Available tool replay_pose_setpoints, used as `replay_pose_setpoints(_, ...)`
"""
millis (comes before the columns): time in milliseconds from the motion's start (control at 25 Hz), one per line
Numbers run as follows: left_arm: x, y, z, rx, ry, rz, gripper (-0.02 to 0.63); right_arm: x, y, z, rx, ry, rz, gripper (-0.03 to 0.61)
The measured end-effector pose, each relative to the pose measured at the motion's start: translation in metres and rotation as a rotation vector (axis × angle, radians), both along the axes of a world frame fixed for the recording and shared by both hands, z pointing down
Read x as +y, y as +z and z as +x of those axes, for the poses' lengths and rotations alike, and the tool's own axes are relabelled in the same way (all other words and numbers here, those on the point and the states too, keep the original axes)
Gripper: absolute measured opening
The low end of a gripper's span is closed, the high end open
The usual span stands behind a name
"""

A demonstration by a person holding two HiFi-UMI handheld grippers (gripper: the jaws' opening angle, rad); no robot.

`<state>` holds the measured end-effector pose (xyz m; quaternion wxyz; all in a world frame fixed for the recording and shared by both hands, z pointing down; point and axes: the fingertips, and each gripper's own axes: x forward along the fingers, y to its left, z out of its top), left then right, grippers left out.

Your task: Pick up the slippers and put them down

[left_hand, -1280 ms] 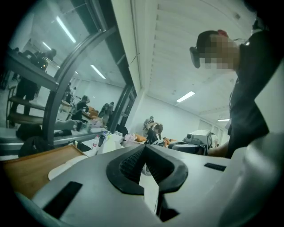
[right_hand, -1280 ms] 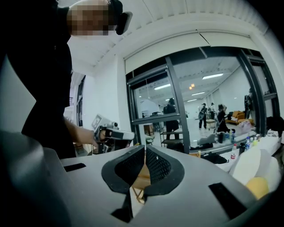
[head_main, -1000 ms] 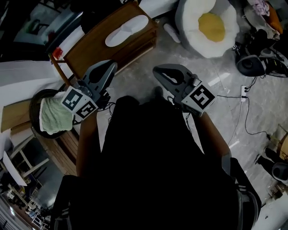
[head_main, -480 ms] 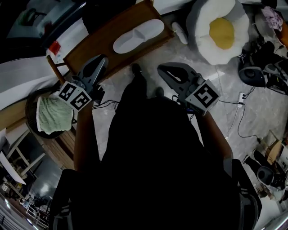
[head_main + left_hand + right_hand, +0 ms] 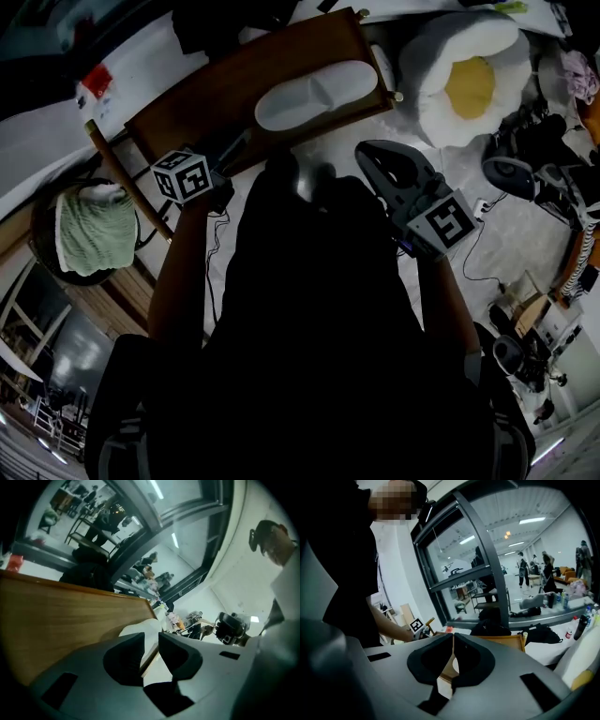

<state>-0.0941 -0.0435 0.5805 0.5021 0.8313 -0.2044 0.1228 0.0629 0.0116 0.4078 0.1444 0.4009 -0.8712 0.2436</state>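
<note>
**A wooden bench and the pale floor around it**

The brown wooden bench (image 5: 206,98) has a raised rim along its edges, and a single white slipper (image 5: 314,94) lies flat on its top, towards the right end, lengthwise along the board. The rest of the top is bare wood. The bench stands on a pale, marbled floor (image 5: 511,239). Just right of the bench, a round white cushion with a yellow centre (image 5: 469,80) lies on the floor. Further right of the bench sits a cluster of dark equipment (image 5: 525,169), with a thin black cable (image 5: 473,267) trailing across the floor nearer the viewer.
</note>
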Motion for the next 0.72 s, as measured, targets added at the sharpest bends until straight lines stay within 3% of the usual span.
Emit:
replay_pose_setpoints(160, -0.006, 0.027, 0.005, -0.023, -0.052, -0.064, 0.093, -0.024, 0.020, 0.008, -0.023, 0.010, -0.036, 0.026)
replay_pose_setpoints(360, -0.005, 0.059, 0.013, -0.030, -0.094, -0.151, 0.176, -0.038, 0.054, 0.009, -0.067, -0.053, -0.111, 0.026)
replay_pose_setpoints(720, 0.002, 0.096, 0.024, -0.079, -0.123, -0.212, 0.187, -0.033, 0.087, 0.029, -0.082, -0.086, -0.190, 0.026)
